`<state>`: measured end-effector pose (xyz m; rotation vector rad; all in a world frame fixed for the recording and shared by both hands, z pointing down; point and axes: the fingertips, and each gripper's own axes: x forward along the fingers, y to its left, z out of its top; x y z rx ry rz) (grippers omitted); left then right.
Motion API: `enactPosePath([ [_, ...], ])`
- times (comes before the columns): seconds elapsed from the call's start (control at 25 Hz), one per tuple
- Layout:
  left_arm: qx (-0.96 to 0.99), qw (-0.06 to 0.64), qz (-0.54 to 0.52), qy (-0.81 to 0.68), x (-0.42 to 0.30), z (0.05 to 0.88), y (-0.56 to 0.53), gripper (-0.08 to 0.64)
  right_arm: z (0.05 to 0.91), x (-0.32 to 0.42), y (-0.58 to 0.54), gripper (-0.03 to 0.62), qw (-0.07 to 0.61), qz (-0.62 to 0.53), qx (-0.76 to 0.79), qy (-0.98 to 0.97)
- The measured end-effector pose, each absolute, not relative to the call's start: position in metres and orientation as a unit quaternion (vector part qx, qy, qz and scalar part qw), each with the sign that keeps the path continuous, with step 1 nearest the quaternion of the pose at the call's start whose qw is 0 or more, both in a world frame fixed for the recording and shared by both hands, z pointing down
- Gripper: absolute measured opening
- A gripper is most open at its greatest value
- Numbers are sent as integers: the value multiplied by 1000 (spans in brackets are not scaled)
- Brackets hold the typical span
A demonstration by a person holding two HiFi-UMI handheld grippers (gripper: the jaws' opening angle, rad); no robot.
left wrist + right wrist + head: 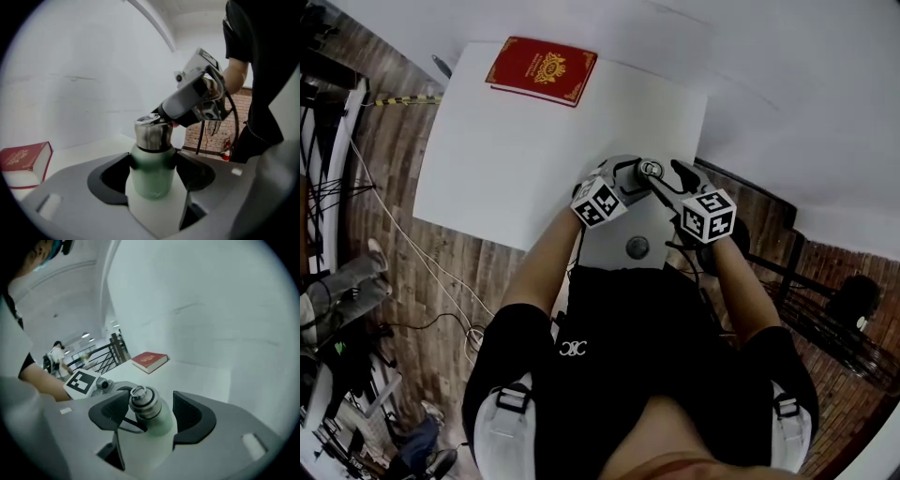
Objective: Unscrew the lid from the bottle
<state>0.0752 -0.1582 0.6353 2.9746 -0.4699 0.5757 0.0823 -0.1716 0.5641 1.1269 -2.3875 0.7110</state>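
Two claws meet at the bottle point(151, 180), which stands upright at the near edge of the white worktop point(516, 159), its steel lid point(152, 133) on. Well apart from the bottle, at the far corner of the worktop, we see a red book point(542, 70) lying flat. Brown plank floor point(441, 272) shows beyond the worktop's edge on the book's side of the bottle. The left claw point(153, 161) stands wide, its dark pads pressed on the green body just below the lid, clamping the bottle. The right claw point(152, 399) reaches in from the opposite side. Its jaws are spread to either side of the lid, and we see a gap at the right pad, so it pinches nothing.
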Motion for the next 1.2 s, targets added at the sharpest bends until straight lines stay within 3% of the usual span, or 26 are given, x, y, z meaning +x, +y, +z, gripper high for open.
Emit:
enactPosePath([
  [0.2,969,33,191,-153,76,634,-158,360,569,71,-159,273,159,246,485,-824],
  [0.28,969,34,192,-155,76,634,-158,360,567,71,-164,270,168,218,507,-817],
  [0.32,968,36,192,-156,76,633,-157,360,566,71,-165,232,176,205,512,-815],
  [0.52,969,38,192,-153,77,636,-158,360,570,71,-167,230,219,176,461,-842],
  [0.8,968,40,189,-157,75,637,-159,360,579,61,-162,230,325,57,218,-919],
  [1.0,967,33,197,-155,77,636,-158,360,589,65,-153,230,441,-14,9,-897],
  [1.2,967,35,200,-156,77,635,-159,360,589,64,-147,230,571,-163,-183,-784],
])
